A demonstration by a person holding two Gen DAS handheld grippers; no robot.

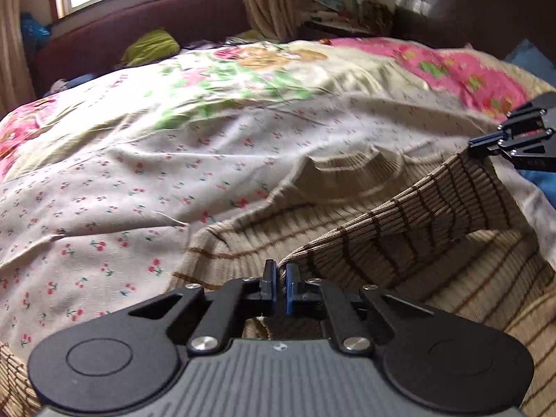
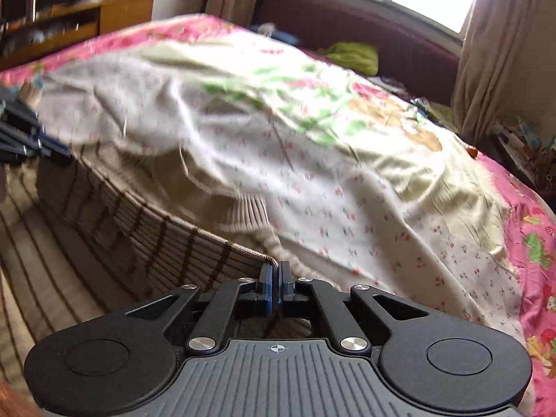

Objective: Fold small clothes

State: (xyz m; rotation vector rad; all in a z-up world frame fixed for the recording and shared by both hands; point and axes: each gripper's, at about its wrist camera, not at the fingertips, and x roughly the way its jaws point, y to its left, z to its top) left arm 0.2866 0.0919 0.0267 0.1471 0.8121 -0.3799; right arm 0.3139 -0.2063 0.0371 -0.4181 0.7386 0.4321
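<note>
A beige knit sweater (image 1: 399,243) with thin brown stripes lies on the bed, its ribbed collar (image 1: 351,170) facing the window. My left gripper (image 1: 280,272) is shut on one corner of the sweater's edge. My right gripper (image 2: 276,271) is shut on the other corner; it also shows in the left wrist view (image 1: 476,146) at the far right. The edge of the sweater (image 2: 146,222) is lifted and stretched between both grippers above the rest of the garment. The left gripper shows blurred in the right wrist view (image 2: 52,149).
The bed carries a white cherry-print sheet (image 1: 121,191) over a pink floral cover (image 2: 535,243). A dark red sofa (image 1: 139,31) with a green cloth (image 1: 149,47) stands under the window. A wooden shelf (image 2: 69,24) stands beside the bed.
</note>
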